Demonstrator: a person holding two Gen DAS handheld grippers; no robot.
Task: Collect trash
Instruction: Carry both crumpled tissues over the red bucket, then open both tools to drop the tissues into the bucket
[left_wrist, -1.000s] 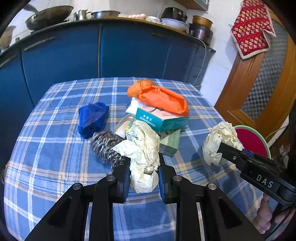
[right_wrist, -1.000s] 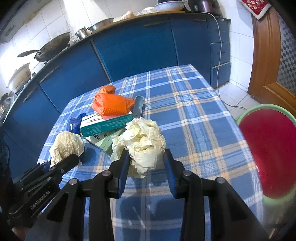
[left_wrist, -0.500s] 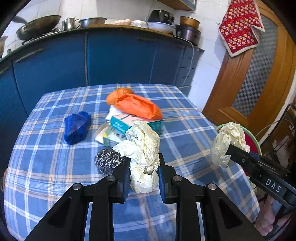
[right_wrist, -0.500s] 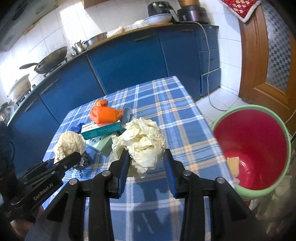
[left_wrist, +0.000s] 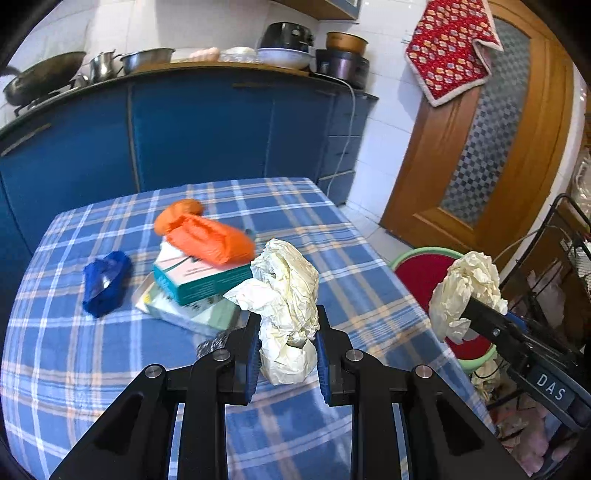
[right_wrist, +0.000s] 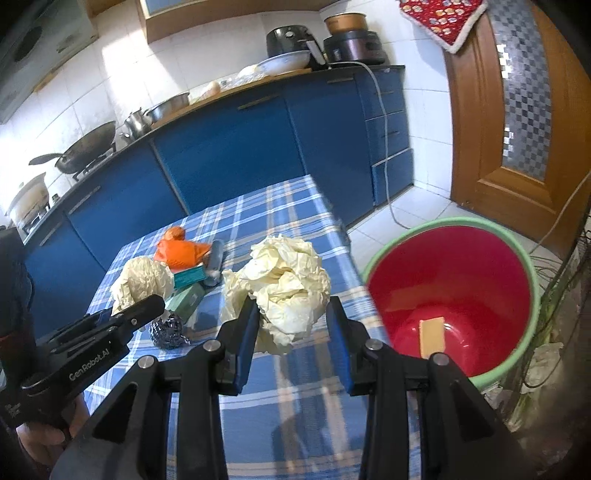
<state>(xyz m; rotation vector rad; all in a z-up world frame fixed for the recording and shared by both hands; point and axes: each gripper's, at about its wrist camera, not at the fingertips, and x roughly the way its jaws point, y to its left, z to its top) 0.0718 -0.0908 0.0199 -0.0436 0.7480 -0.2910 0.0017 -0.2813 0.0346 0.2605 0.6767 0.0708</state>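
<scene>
"GenRobot.AI" marks the left gripper (left_wrist: 284, 356) and "DAS" the right gripper (right_wrist: 291, 328), each clamped on its own crumpled cream paper wad (left_wrist: 286, 306) (right_wrist: 284, 288) above the blue-checked bench (left_wrist: 74, 354), beside the red green-rimmed bucket (right_wrist: 454, 280).

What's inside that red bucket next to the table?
The bucket holds one flat yellowish piece lying on its red bottom; the rest of the visible interior looks bare. The right gripper, shut on a paper wad, hides a sliver of the near wall.
</scene>
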